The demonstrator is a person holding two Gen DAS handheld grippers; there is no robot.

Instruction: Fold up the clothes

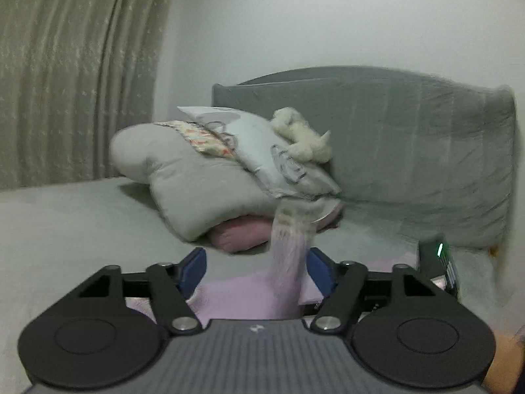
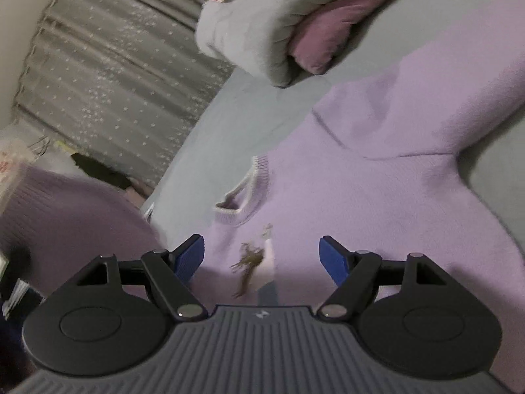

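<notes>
A lilac knit sweater [image 2: 377, 170] lies spread on the grey bed, neck opening [image 2: 242, 193] to the left, one sleeve [image 2: 459, 65] stretching to the upper right, a small brown motif [image 2: 249, 262] on the chest. My right gripper [image 2: 261, 256] is open just above the chest. In the left wrist view my left gripper [image 1: 256, 269] is open over lilac fabric [image 1: 236, 298]. A blurred strip of the sweater with a ribbed cuff [image 1: 292, 239] hangs between its fingers, closer to the right pad [image 1: 320, 272]; no grip shows.
A heap of grey pillows [image 1: 203, 190] on a pink cushion [image 1: 236, 233], with a plush toy [image 1: 302, 134], lies near the grey headboard [image 1: 410, 138]. A beige curtain [image 1: 75, 75] hangs beyond the bed's left side. A dark device [image 1: 439, 262] with a green light stands right.
</notes>
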